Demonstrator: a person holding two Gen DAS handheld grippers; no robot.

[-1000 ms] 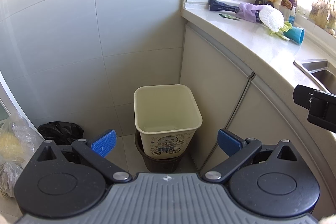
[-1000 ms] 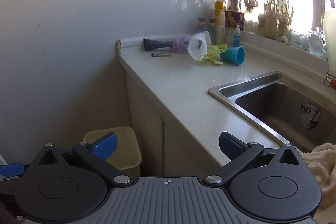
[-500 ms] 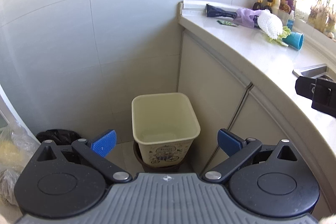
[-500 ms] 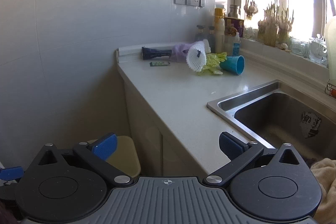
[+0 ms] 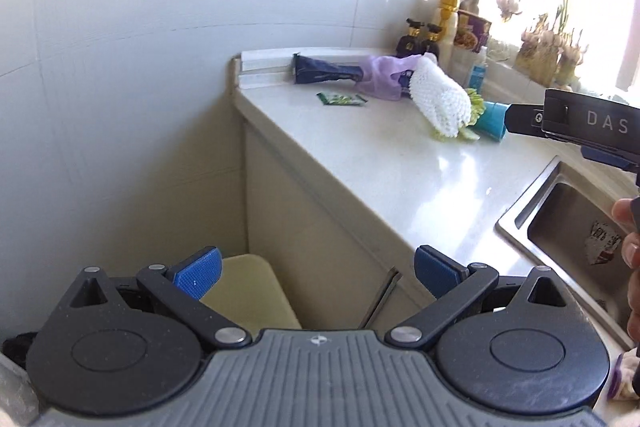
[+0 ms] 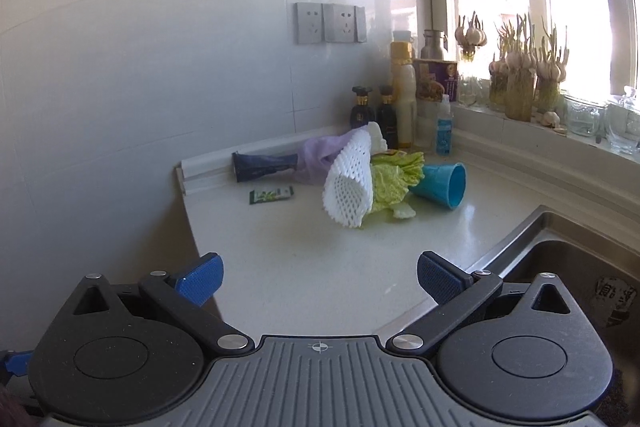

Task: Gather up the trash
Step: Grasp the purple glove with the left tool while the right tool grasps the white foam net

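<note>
White foam netting (image 6: 349, 187) lies against crumpled green leaves (image 6: 394, 179); both tools (image 5: 316, 273) (image 6: 320, 277) gape wide, empty

**What the two wrist views leave hidden or unclear**

The cream trash bin (image 5: 250, 293) shows only a strip of rim and inner wall; the left gripper's body covers the rest. The right gripper (image 5: 576, 127) is cut by the frame's right edge in the left wrist view, so its fingertips cannot be seen there. The blue cup (image 5: 493, 121) is partly behind that gripper and the white foam net (image 5: 442, 99). The green leaves (image 6: 394, 177) lie mostly under the net. The sink (image 6: 568, 267) runs off frame. Printing on the small green wrapper (image 6: 271, 195) and the bottle labels (image 6: 444, 131) is too small to read.
</note>
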